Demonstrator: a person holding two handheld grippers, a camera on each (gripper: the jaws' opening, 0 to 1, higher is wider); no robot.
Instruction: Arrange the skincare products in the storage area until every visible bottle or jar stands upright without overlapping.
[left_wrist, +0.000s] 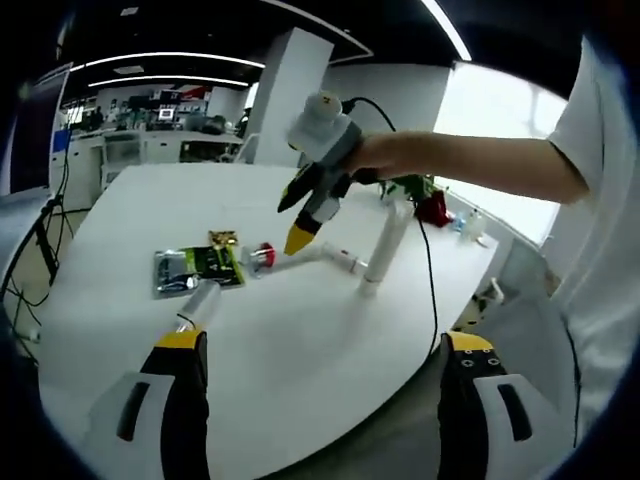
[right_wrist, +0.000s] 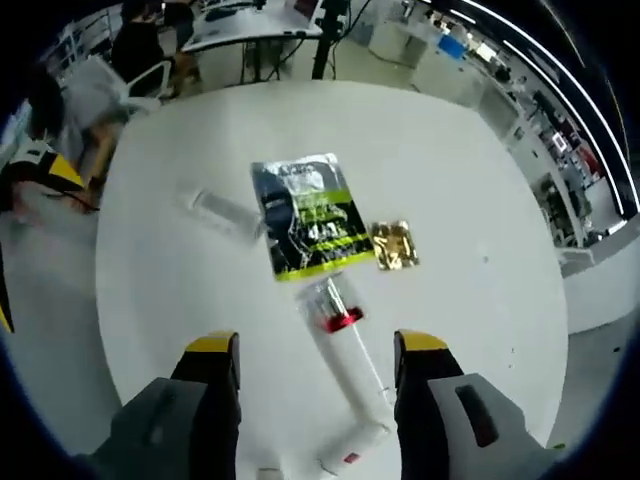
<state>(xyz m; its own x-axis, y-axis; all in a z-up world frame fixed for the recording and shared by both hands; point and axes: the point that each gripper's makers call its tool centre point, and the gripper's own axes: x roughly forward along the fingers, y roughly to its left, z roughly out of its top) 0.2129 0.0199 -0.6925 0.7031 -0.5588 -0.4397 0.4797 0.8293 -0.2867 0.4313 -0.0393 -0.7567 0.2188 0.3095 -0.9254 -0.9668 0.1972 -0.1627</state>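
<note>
The right gripper (right_wrist: 315, 350), jaws spread, is hovering above a lying tube (right_wrist: 342, 352) at lower centre; the left gripper (left_wrist: 325, 345) is spread.

A round white counter (left_wrist: 300, 340) stands in an open office. Long curved ceiling light strips (left_wrist: 170, 58) glow overhead, beside a white square pillar (left_wrist: 285, 95), a bright window (left_wrist: 490, 150) and distant white desks (left_wrist: 140, 145).

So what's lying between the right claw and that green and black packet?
In the right gripper view, a clear tube with a red band lies on its side between the open right claw and the green and black packet, on the white table.
</note>
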